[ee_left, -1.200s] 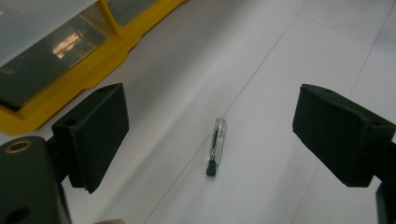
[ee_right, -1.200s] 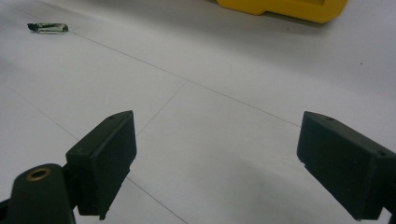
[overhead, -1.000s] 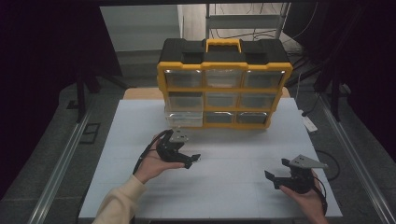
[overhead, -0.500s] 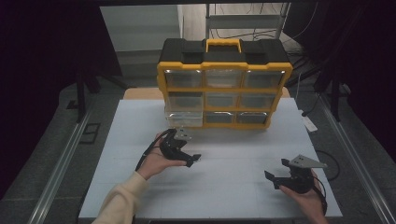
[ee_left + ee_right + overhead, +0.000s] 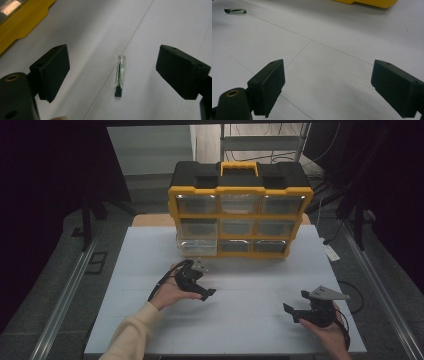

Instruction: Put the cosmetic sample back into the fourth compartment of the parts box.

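A small clear glass vial [image 5: 119, 75] with a black cap lies flat on the white table [image 5: 250, 270]. My left gripper [image 5: 113, 65] hovers over it, open, with the vial between the two wide-apart jaws and touching neither. In the high view the left gripper [image 5: 201, 282] sits left of centre, just in front of the organizer. The right gripper [image 5: 296, 301] rests near the front right of the table, open with nothing between its jaws [image 5: 327, 75]. From there the vial [image 5: 235, 11] lies far off at the upper left.
A yellow and black drawer organizer [image 5: 240, 212] stands at the back middle of the table. Its bottom-left clear drawer [image 5: 196, 247] is pulled out a little. Its yellow base edge [image 5: 22, 22] is close to the left gripper. A metal rail [image 5: 65, 300] runs along the table's left side.
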